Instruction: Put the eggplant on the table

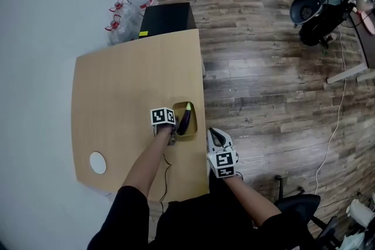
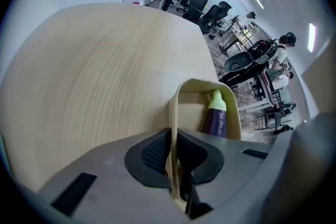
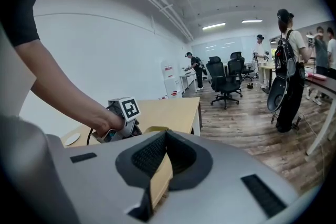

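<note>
At the right edge of the table [image 1: 129,91], the eggplant [image 2: 215,118] lies in a tray [image 2: 178,97]. The left gripper [image 2: 172,160] pinches the tray's near wall. The right gripper [image 3: 165,149] hangs beside the edge, jaws together and empty. Best now: hold the tray steady, open the right, grasp the purple body mid-length and lift clear of the rim.

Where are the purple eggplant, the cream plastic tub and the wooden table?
Purple eggplant [image 2: 215,122]: left gripper view, its purple body.
Cream plastic tub [image 2: 191,107]: left gripper view, its inner wall.
Light wooden table [image 1: 129,85]: head view, its bare top.
</note>
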Motion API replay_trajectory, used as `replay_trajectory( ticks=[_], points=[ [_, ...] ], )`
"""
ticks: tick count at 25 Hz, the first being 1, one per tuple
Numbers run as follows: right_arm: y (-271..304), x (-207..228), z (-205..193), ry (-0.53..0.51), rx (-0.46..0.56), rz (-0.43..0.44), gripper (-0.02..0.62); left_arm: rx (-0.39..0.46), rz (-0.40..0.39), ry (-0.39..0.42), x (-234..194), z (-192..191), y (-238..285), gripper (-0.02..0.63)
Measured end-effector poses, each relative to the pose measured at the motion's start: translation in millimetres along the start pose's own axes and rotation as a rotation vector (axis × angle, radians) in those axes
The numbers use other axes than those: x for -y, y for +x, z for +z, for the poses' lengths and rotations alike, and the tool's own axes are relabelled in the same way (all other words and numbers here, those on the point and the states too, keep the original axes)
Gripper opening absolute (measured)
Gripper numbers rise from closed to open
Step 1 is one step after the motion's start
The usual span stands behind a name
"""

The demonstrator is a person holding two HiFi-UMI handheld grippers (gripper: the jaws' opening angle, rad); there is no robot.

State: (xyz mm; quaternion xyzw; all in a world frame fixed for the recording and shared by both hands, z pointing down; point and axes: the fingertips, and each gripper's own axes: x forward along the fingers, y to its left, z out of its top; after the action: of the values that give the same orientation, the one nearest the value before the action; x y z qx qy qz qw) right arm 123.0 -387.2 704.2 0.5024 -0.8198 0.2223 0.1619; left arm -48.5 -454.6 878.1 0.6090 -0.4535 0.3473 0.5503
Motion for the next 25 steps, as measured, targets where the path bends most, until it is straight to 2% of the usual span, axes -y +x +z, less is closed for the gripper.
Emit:
replay_trajectory(
  ticks=[6, 9, 11, 13, 18, 23, 25],
  points=[
    [8, 12, -8, -0.002, -0.016, 0.012, 0.060, 0.008, 0.003, -0.009, -3, 6, 6, 0.025],
    [6, 17, -13, 0.004, -0.027, 0.006, 0.060, 0.022, 0.035, 0.005, -6, 7, 5, 0.037],
    [3, 18, -15, -0.001, -0.029, 0.004, 0.060, 0.030, 0.056, 0.011, -10, 7, 5, 0.075],
    [-3, 17, -19, -0.006, -0.031, 0.004, 0.060, 0.039, 0.057, -0.005, -12, 3, 3, 0.141],
    [-22, 18, -23, -0.011, -0.029, -0.012, 0.060, 0.101, 0.003, -0.111, -9, 2, -13, 0.170],
    [-38, 23, -24, 0.031, 0.002, -0.069, 0.060, 0.252, -0.086, -0.179, 14, 18, -47, 0.172],
    [-46, 27, -23, 0.048, 0.014, -0.098, 0.060, 0.282, -0.132, -0.177, 27, 17, -62, 0.172]
  ],
)
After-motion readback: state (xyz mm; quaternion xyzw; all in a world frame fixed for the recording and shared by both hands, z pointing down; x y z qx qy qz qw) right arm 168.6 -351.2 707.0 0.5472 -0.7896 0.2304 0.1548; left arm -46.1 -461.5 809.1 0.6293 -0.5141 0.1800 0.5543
